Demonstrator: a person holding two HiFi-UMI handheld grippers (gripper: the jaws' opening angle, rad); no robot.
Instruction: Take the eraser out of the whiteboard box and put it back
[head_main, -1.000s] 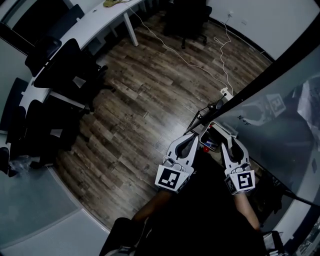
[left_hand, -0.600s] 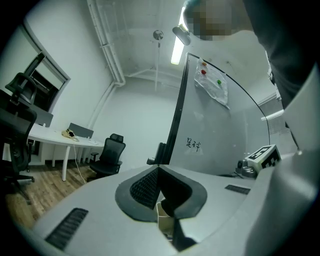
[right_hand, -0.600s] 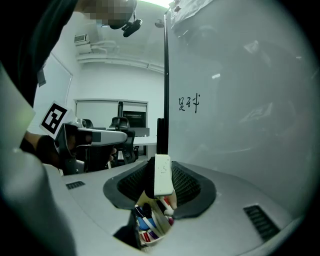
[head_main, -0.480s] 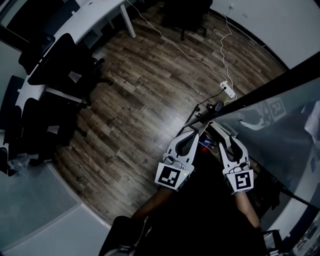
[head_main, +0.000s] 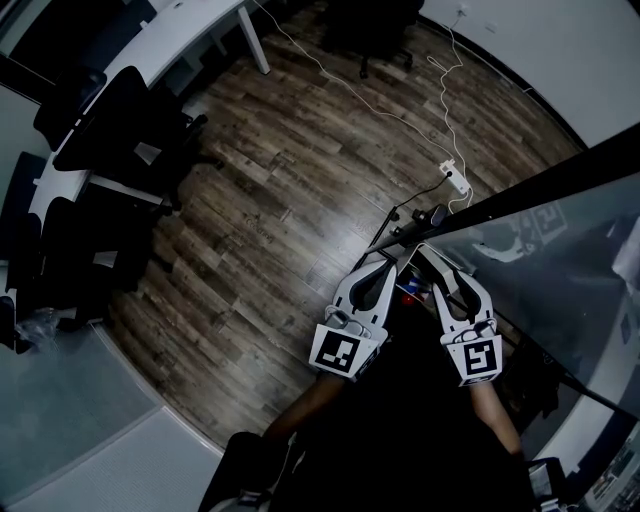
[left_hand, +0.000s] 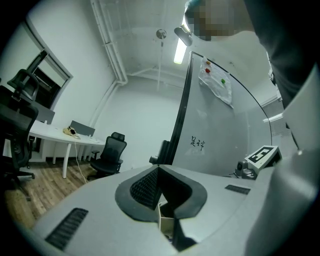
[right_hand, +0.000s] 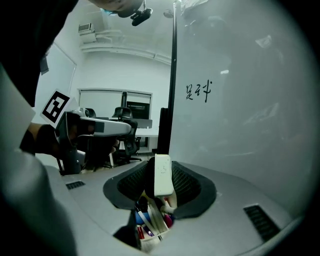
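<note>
My right gripper (right_hand: 161, 169) is shut on a white eraser (right_hand: 163, 179), which stands upright between the black pads. Right under it is the open whiteboard box (right_hand: 150, 234), with several markers inside. The eraser is above the box, not in it. In the head view the box (head_main: 412, 288) sits at the whiteboard's (head_main: 560, 250) lower edge, between my left gripper (head_main: 388, 264) and right gripper (head_main: 424, 256). In its own view my left gripper (left_hand: 158, 169) is shut and empty, and a white corner of the box (left_hand: 166, 220) shows below it.
The whiteboard (right_hand: 240, 100) fills the right side and has some writing (right_hand: 198, 92) on it. On the wooden floor lie a power strip (head_main: 455, 183) and its cables. Black office chairs (head_main: 120, 140) and a white desk (head_main: 150, 50) stand far left.
My right gripper has rolled a little and its tips lean slightly more to the left. The left gripper has kept still.
</note>
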